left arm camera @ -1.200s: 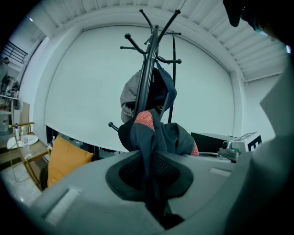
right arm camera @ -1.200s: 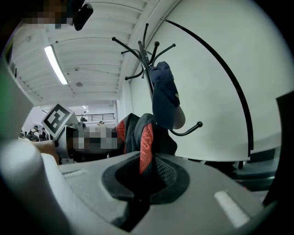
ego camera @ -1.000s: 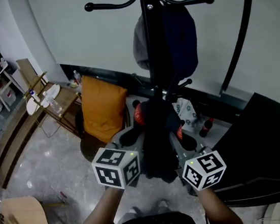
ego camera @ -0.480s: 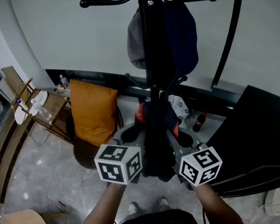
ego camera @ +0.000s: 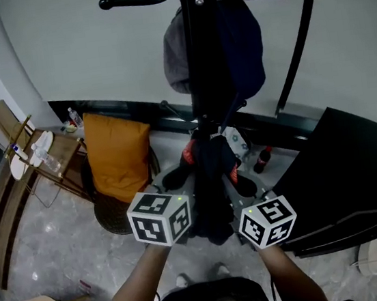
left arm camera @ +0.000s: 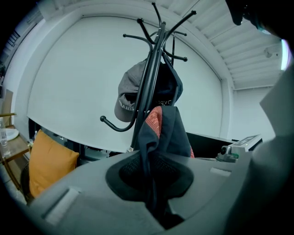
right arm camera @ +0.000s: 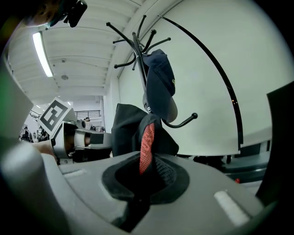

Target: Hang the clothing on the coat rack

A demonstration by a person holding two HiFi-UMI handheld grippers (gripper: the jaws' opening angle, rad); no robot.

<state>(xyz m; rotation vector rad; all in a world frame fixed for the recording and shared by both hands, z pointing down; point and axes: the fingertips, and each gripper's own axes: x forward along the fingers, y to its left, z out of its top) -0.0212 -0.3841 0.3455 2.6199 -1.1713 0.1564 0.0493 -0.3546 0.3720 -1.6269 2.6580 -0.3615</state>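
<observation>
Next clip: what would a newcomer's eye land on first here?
The dark garment with red-orange lining, bunched at centre and pinched by both the left tongs and right tongs. Right behind it rises the black coat rack, carrying a grey cap and a navy cap; an orange cushion glows at left.

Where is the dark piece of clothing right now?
The dark clothing is at the head view's centre, bunched between the left gripper and right gripper, both shut on it, close by the coat rack pole.
</observation>
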